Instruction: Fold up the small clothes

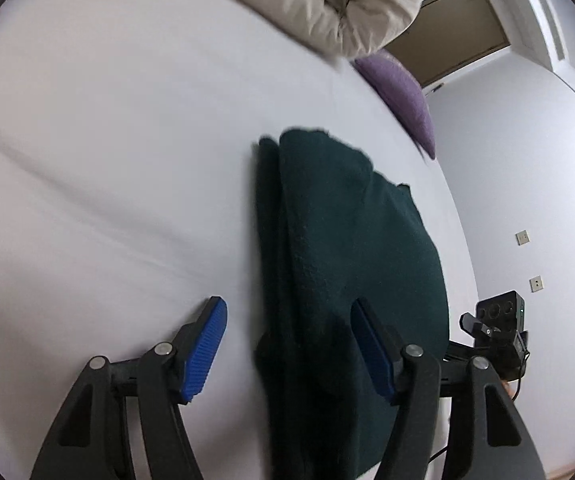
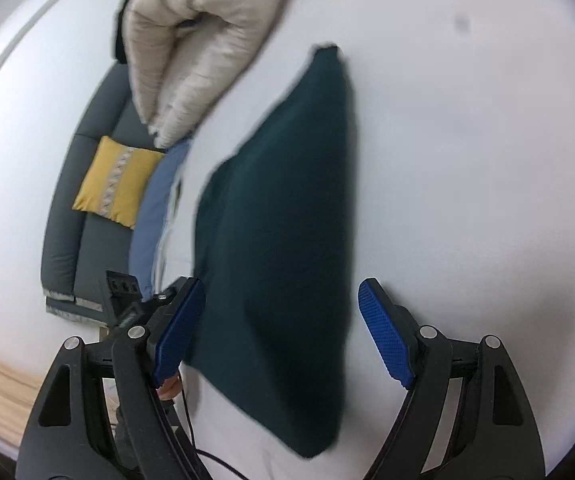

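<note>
A dark green garment (image 1: 343, 248) lies folded in a long strip on the white bed sheet (image 1: 107, 160). My left gripper (image 1: 287, 344) is open, with its blue pads on either side of the garment's near end, and holds nothing. In the right wrist view the same garment (image 2: 283, 240) lies on the sheet (image 2: 467, 160). My right gripper (image 2: 283, 336) is open over its near end and holds nothing. The other gripper's body (image 1: 499, 332) shows at the left view's right edge.
A cream duvet (image 1: 327, 4) is bunched at the far side of the bed, also in the right wrist view (image 2: 191, 52). A purple cloth (image 1: 403, 96) and a blue cloth (image 2: 155, 208) lie at the bed's edge. A grey sofa with a yellow cushion (image 2: 115, 182) stands beyond.
</note>
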`<state>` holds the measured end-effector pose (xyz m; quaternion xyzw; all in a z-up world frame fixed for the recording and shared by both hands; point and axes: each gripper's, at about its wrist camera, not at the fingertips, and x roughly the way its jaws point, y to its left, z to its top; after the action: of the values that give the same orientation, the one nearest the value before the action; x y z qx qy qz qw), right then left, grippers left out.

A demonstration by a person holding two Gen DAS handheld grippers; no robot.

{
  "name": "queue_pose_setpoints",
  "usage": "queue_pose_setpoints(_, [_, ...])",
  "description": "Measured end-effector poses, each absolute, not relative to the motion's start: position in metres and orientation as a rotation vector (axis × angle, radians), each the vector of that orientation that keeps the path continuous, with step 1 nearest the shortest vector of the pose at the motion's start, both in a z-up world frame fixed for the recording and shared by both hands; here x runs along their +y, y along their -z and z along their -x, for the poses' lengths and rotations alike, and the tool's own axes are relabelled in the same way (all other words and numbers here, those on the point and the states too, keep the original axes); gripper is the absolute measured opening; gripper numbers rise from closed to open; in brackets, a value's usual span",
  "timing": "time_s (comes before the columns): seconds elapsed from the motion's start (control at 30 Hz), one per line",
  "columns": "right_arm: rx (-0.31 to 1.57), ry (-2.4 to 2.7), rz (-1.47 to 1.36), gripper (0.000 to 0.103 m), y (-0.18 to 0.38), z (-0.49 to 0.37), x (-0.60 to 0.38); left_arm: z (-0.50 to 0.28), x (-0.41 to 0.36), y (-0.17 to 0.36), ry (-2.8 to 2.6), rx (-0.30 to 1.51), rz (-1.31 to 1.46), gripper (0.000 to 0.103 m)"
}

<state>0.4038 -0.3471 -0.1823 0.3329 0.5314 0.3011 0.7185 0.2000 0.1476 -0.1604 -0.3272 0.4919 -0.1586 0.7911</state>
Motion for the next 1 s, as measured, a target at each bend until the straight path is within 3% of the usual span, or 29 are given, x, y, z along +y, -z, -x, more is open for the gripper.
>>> queue_pose_setpoints(0.37, [1.243, -0.720, -0.733, 0.075, 0.206, -0.421, -0.322, -0.242, 0.120, 0.171, 0.393, 1.170, 0.711, 0.064])
queue_pose_setpoints(0.43, [1.257, -0.704, -0.695, 0.066, 0.207, -0.424, -0.313, -0.241, 0.114, 0.167, 0.371, 1.176, 0.655, 0.054])
queue_pose_setpoints(0.5, [1.267, -0.676, -0.653, 0.057, 0.207, -0.426, -0.306, -0.241, 0.114, 0.168, 0.381, 1.179, 0.680, 0.036])
queue_pose_setpoints(0.6, [1.260, -0.645, -0.631, 0.046, 0.205, -0.423, -0.303, -0.235, 0.113, 0.161, 0.369, 1.165, 0.676, 0.027])
queue_pose_setpoints(0.7, [1.225, -0.628, -0.598, 0.041, 0.192, -0.410, -0.303, -0.222, 0.104, 0.139, 0.364, 1.133, 0.634, 0.025])
queue_pose_setpoints(1.0, [1.111, -0.667, -0.534, 0.040, 0.114, -0.316, -0.315, -0.124, 0.065, 0.069, 0.451, 1.061, 0.493, 0.025])
